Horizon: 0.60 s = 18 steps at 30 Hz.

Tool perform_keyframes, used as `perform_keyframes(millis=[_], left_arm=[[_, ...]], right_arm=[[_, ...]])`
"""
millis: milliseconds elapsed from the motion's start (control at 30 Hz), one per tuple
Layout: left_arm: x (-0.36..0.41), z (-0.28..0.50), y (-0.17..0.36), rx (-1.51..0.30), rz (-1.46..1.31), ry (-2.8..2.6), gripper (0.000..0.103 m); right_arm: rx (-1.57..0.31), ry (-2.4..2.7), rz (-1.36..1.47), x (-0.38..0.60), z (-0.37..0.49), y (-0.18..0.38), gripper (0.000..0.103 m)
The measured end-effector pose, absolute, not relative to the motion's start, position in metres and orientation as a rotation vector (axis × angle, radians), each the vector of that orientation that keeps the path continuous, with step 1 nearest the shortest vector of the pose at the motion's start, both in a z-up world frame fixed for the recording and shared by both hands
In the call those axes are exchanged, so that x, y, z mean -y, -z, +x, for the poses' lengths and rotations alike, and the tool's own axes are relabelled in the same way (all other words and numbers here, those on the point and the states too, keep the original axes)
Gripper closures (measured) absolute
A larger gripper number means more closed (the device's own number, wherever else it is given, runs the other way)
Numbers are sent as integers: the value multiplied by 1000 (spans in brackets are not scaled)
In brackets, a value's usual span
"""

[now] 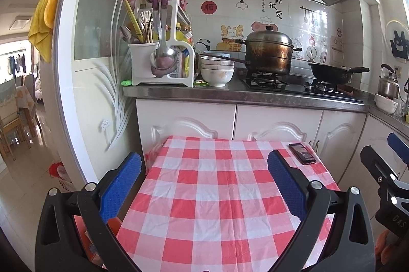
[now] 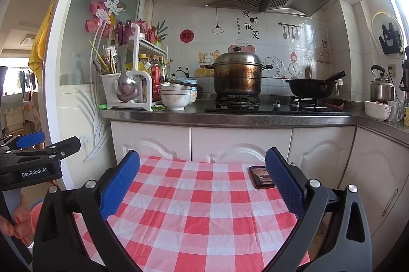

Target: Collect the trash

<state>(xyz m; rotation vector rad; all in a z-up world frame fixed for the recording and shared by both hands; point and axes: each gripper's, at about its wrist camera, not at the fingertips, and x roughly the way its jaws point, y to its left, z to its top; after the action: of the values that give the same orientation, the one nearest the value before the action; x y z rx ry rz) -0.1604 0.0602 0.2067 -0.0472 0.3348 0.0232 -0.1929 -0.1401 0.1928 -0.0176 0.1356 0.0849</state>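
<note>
Thin, creased checked tablecloth [image 1: 217,195] at lower centre, faintly shiny. Glossy glass-faced phone [image 1: 302,153] at right. Blue studded rubbery pads [image 1: 120,185] on matt black plastic. Tarnished metal pot [image 1: 268,52] mid-frame; brushed steel counter edge [image 1: 230,95]; glossy wall tiles [image 1: 294,16].

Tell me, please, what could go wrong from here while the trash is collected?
The phone lies near the far right corner of the checkered tablecloth, close to the right gripper; a sweep could knock it off. Both grippers are open and empty, and no trash shows on the cloth, so the left gripper might grab the cloth itself.
</note>
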Motion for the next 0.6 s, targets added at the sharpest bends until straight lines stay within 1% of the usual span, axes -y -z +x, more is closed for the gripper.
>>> perform_keyframes(millis=[600], left_arm=[[-61, -160, -202, -341, -32, -24, 5]], right_arm=[[-174, -91, -34, 132, -184, -186, 4]])
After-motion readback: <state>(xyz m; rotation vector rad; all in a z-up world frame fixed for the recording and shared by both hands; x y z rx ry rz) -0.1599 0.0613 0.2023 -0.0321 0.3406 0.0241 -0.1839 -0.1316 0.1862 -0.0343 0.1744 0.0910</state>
